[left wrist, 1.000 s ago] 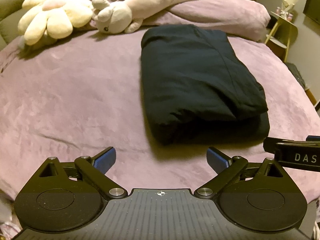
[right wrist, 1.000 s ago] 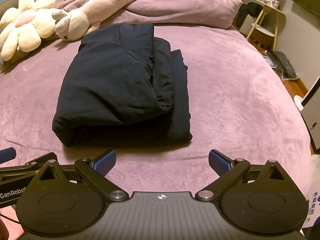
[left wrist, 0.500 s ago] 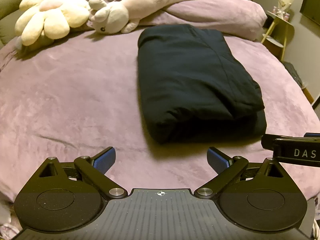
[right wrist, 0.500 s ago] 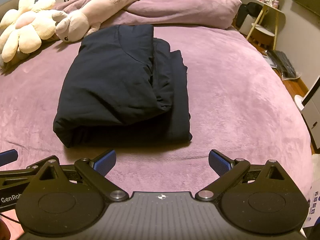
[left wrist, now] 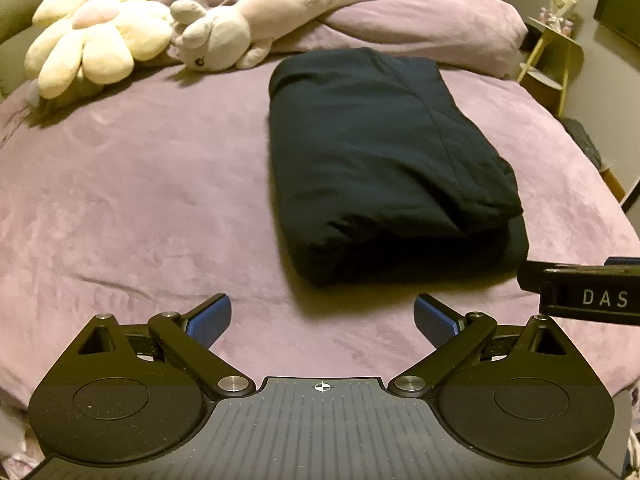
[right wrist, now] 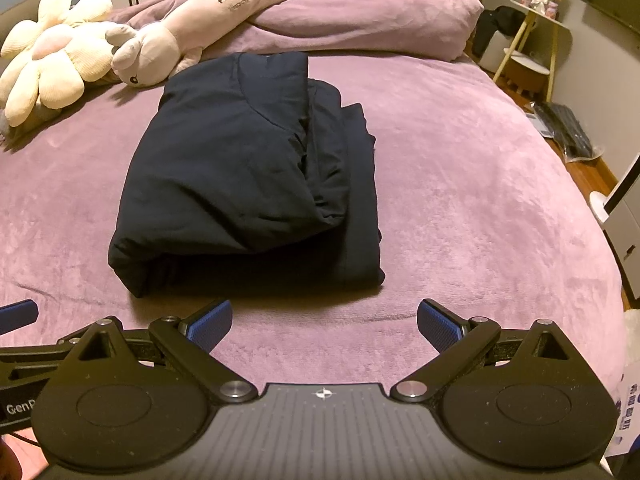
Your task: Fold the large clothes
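The dark navy padded garment (left wrist: 384, 160) lies folded into a thick rectangular bundle in the middle of the bed, on the mauve velvety bedspread (left wrist: 140, 200), with its layered edges stacked along the right side (right wrist: 352, 184) and a rounded fold at the near end. Nothing is touching it.

The left gripper (left wrist: 322, 318) hangs just short of the bundle's near end, its blue-padded fingers (left wrist: 210, 318) spread wide apart with only bedspread showing between them; it holds nothing. The right gripper (right wrist: 324, 322) sits alongside it, likewise short of the garment, its blue-padded fingers (right wrist: 438, 326) splayed just as wide and holding nothing. Each tool's black side shows at the edge of the other's view.

Beyond the garment, at the head of the bed, a long cream plush animal with printed lettering (left wrist: 272, 20) lies across a rumpled mauve duvet (right wrist: 360, 12), and a pale yellow flower-shaped cushion (left wrist: 96, 40) sits to its left. A small yellow-legged side table (right wrist: 532, 48) stands off to the right of the bed
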Action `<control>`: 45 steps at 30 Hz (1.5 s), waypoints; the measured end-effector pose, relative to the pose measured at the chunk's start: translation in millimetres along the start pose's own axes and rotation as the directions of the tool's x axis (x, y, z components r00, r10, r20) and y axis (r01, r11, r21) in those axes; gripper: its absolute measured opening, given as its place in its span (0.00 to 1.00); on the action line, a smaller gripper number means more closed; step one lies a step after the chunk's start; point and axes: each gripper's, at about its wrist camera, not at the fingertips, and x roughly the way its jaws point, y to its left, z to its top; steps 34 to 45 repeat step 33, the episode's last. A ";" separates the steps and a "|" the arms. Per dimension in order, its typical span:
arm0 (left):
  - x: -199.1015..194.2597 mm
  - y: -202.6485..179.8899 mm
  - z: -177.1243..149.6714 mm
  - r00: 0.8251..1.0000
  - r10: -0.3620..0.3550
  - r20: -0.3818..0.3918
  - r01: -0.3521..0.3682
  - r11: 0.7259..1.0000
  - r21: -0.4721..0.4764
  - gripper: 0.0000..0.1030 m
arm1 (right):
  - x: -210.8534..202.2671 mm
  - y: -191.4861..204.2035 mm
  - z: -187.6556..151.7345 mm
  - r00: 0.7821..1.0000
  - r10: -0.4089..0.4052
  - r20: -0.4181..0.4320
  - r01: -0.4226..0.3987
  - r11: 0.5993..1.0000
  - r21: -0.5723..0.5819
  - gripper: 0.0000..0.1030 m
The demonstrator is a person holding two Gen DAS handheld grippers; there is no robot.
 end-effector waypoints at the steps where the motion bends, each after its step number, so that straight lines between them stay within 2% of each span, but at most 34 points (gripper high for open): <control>1: -0.4 -0.7 0.2 1.000 -0.001 0.002 0.001 1.000 0.004 0.98 | -0.1 0.0 0.2 1.000 0.001 0.000 -0.001 1.000 0.000 0.96; 14: 0.5 -0.2 1.3 0.999 -0.041 -0.005 0.041 0.999 -0.019 0.98 | -0.2 -1.3 1.7 1.000 0.002 -0.004 -0.002 1.000 0.002 0.96; 25: 0.2 -5.0 0.1 1.000 0.011 -0.006 -0.011 1.000 0.009 0.98 | 0.6 -3.5 2.0 1.000 0.002 -0.003 -0.002 1.000 0.011 0.96; 45: -0.1 -7.0 -0.2 1.000 0.009 0.000 -0.009 1.000 0.023 0.98 | 0.6 -2.9 2.1 1.000 0.001 -0.003 -0.001 1.000 0.012 0.96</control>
